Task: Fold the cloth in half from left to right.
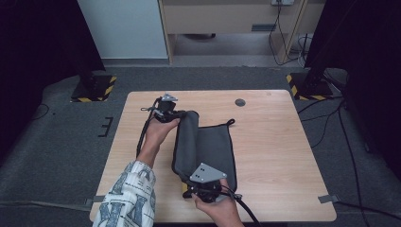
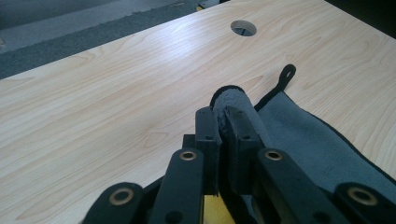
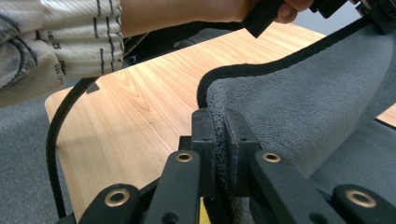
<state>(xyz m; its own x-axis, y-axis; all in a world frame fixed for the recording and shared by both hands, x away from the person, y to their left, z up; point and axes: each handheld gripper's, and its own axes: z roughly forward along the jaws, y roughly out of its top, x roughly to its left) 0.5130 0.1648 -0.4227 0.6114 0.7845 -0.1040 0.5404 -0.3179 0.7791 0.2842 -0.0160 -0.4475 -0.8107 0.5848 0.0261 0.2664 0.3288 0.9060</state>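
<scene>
Two hand-held grippers [image 1: 176, 113] [image 1: 201, 187], grey cloth [image 1: 213, 146] pinched between.

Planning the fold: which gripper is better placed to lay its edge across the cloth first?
Probably the left gripper: it holds the grey cloth raised at the far corner. The right gripper pins the near edge low.

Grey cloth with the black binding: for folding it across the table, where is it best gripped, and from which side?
Probably at the bound left edge, near its two corners, coming in from the left. On the grey cloth that edge is already lifted and curled over, and the left gripper and right gripper are clamped on it there, far and near.
</scene>
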